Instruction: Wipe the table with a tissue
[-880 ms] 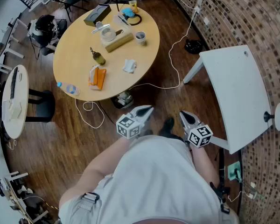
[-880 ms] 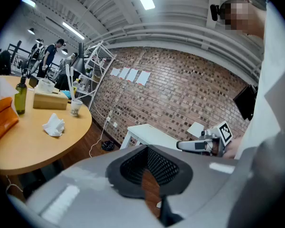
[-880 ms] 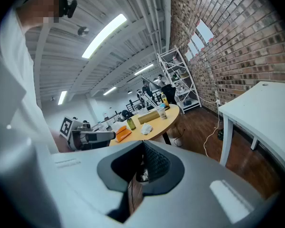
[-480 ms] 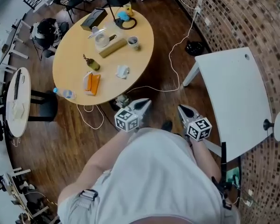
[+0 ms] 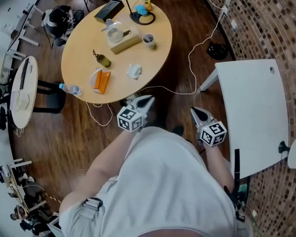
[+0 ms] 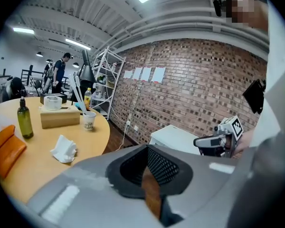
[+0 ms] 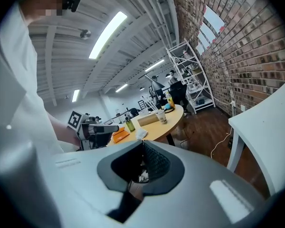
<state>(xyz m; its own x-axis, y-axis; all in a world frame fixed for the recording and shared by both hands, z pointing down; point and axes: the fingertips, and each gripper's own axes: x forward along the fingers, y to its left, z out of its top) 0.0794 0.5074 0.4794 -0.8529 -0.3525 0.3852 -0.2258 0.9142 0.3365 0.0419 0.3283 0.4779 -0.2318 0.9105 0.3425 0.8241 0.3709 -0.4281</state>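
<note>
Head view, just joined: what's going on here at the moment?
A person stands just short of the round wooden table, holding the left gripper and right gripper out in front of the waist, both shut and empty. The crumpled tissue lies untouched on the tabletop, near the orange packet. Wiping has not begun.
</note>
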